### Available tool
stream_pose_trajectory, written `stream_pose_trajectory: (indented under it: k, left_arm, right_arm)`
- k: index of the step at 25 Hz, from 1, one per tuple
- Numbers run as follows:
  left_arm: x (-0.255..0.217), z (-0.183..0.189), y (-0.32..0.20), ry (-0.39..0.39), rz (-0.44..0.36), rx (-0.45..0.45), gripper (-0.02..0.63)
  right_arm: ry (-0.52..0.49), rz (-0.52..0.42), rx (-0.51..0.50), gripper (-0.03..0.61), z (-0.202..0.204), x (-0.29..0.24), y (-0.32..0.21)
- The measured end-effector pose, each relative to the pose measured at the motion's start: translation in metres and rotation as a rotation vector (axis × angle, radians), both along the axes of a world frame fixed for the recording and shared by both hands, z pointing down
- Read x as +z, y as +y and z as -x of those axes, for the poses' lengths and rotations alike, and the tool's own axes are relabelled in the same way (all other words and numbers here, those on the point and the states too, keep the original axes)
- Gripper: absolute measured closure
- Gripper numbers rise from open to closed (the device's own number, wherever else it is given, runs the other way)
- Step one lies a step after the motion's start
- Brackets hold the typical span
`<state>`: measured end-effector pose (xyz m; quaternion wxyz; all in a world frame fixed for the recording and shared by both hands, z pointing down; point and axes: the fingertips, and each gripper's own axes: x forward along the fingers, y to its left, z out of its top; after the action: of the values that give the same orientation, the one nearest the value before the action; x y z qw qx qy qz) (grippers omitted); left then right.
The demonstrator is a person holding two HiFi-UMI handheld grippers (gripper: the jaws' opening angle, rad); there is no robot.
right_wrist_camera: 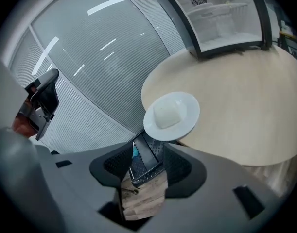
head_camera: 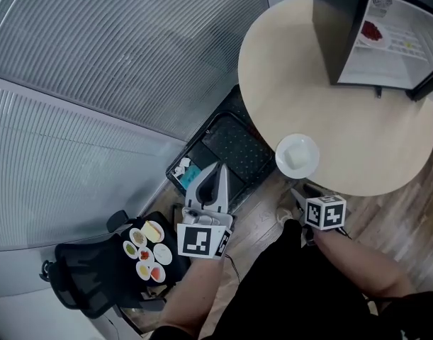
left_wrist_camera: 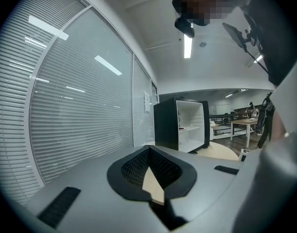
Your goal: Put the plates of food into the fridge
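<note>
- Plate of white food (head_camera: 297,155) overhangs the bench (head_camera: 386,140) edge, rim exposed for gripping; open fridge (head_camera: 375,34) stands farther in.
- Right tool (right_wrist_camera: 143,178): jaws apart, empty, just off that bench edge.
- Left tool (left_wrist_camera: 149,154): jaws together, empty, clear of the bench.

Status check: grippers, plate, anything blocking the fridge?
Left gripper shut, empty. Right gripper open, empty, short of small white plate holding a white block, at edge of round beige table. Black fridge open, nothing in between.
</note>
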<state>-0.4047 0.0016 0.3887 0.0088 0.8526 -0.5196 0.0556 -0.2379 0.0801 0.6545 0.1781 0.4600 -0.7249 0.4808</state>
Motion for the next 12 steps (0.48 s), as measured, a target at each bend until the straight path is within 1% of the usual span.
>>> stream_pose_trajectory:
  k: [5,12]
  left_arm:
    - [0.008,0.001,-0.002,-0.020,0.015,0.009,0.607]
    - [0.028,-0.006,-0.001,-0.057,0.058,0.045,0.607]
  right_arm:
    - [0.005,-0.018,0.007,0.393,0.005,0.013,-0.003]
    - [-0.107,0.006,0.128,0.393,0.006,0.029,-0.015]
